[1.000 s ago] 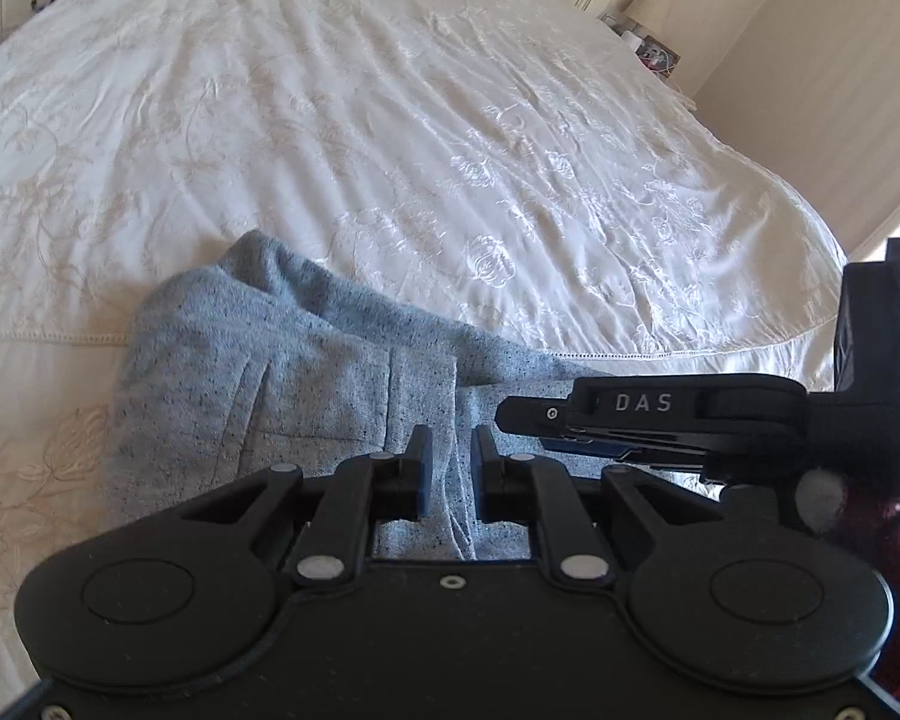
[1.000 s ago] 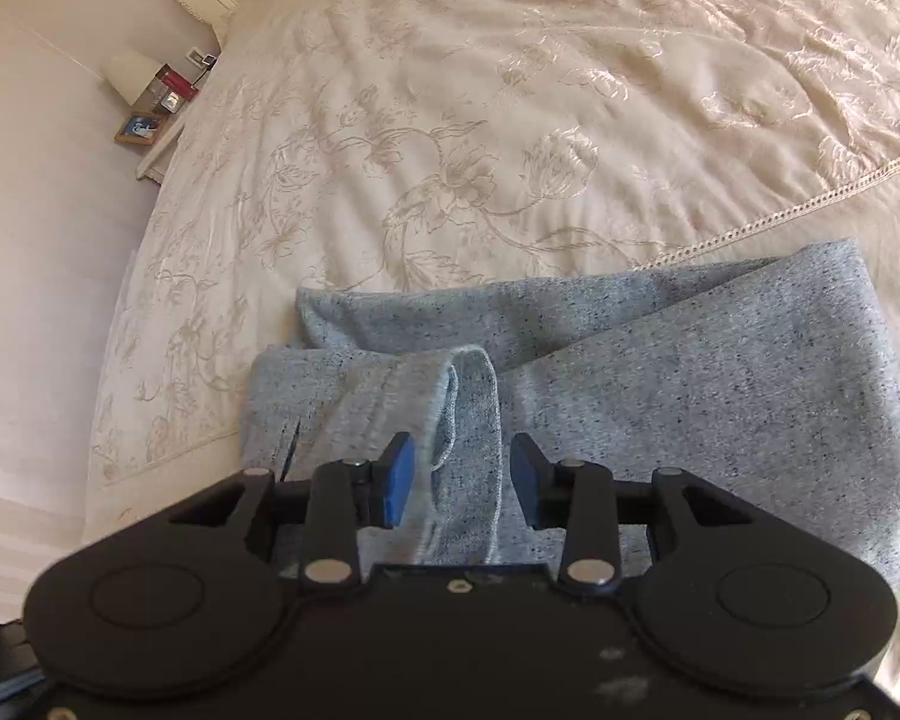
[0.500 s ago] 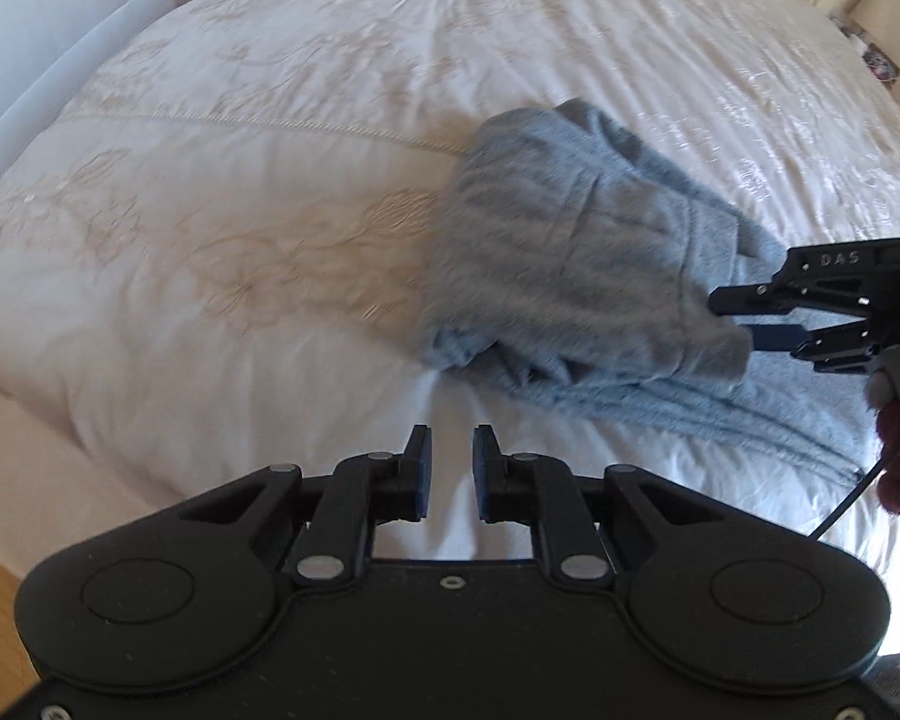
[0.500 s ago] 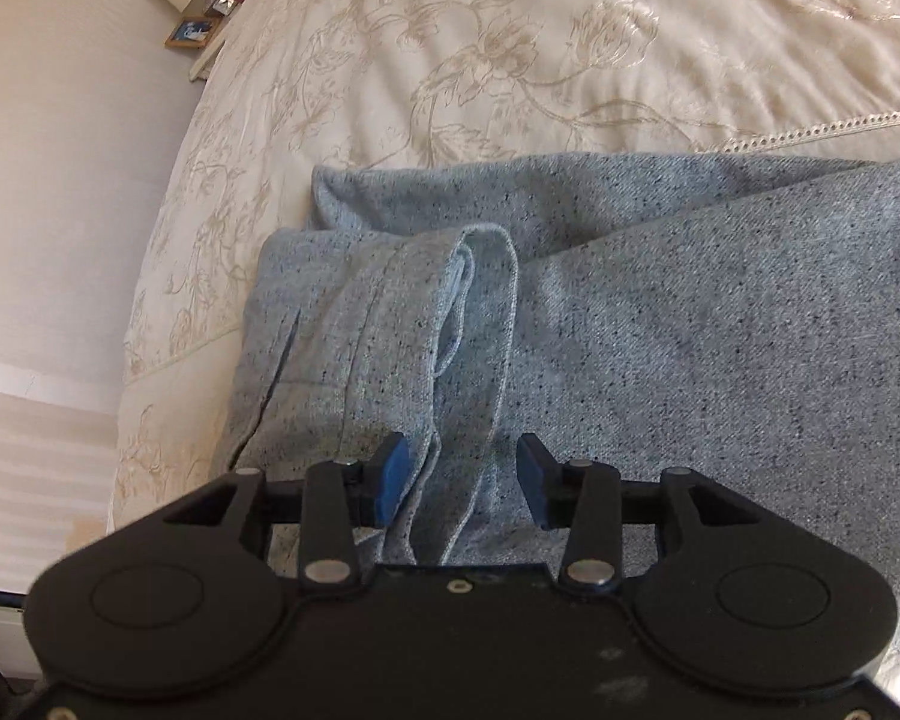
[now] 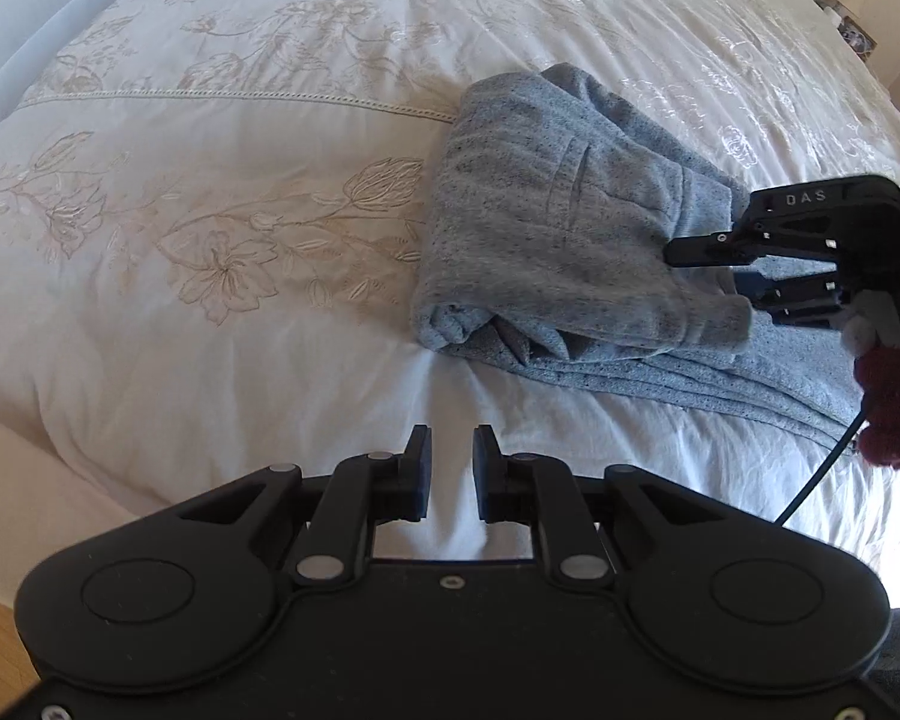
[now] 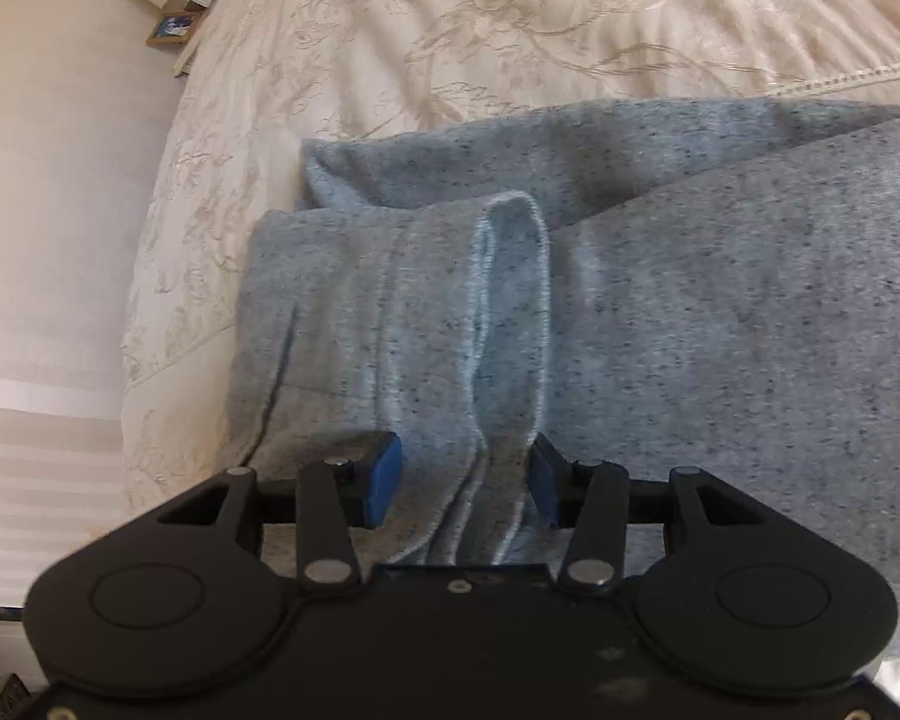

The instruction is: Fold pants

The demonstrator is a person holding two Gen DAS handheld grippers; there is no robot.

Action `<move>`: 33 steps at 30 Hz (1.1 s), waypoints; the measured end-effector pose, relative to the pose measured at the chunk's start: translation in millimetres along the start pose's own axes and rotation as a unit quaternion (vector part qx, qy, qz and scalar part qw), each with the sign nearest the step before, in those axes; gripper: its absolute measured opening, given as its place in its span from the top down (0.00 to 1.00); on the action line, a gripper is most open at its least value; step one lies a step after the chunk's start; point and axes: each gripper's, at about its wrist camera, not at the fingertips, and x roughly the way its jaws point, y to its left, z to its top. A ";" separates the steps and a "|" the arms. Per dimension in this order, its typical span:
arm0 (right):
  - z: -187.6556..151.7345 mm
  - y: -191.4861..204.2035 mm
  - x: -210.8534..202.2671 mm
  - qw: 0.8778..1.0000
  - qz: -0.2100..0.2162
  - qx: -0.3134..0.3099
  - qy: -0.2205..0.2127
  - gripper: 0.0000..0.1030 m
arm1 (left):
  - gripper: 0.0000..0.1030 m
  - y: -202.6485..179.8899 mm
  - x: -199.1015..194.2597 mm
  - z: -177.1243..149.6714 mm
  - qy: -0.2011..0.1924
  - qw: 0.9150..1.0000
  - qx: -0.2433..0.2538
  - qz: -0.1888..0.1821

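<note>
Grey pants (image 5: pixel 561 240) lay folded on the bedspread (image 5: pixel 222 252). Left gripper (image 5: pixel 451 471) hung clear of them, fingers narrow w/ nothing between. Right gripper (image 6: pixel 463 483) sat wide over a raised fabric fold, pads (image 6: pixel 384 480) not pinching it.

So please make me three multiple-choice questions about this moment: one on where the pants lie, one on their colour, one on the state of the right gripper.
1. Where do the pants lie?
A. on a bed with an embroidered cover
B. on a wooden floor
C. in a basket

2. What colour are the pants?
A. black
B. speckled grey-blue
C. red

3. How is the right gripper?
A. shut on nothing
B. away from the pants
C. open, its fingers on either side of a ridge of cloth

Answers: 1 A, the white bed cover lies under them; 2 B, seen in both views; 3 C, the blue pads stand apart around the fold.
</note>
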 end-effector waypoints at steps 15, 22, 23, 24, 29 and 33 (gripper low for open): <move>38.0 149.1 -90.8 0.988 0.046 -0.118 -0.091 0.92 | 0.79 -79.5 21.3 22.3 -0.077 0.981 0.142 -0.104; 30.1 144.4 -105.9 0.989 0.036 -0.106 -0.101 0.92 | 0.77 -69.3 69.0 30.2 -0.044 0.993 0.106 -0.004; 30.7 140.9 -110.6 0.989 0.038 -0.095 -0.107 0.92 | 0.78 -60.4 76.7 26.7 -0.025 0.994 0.106 0.005; 30.5 135.5 -115.3 0.989 0.040 -0.085 -0.113 0.92 | 0.78 -52.9 80.2 22.2 -0.018 0.994 0.108 -0.003; 27.7 90.6 -143.0 0.990 0.013 -0.039 -0.137 0.92 | 0.79 -56.0 70.0 4.4 -0.023 0.984 0.174 -0.006; 22.2 36.2 -165.9 0.987 -0.021 0.012 -0.159 0.92 | 0.78 -58.8 62.3 -9.0 -0.010 0.984 0.178 0.013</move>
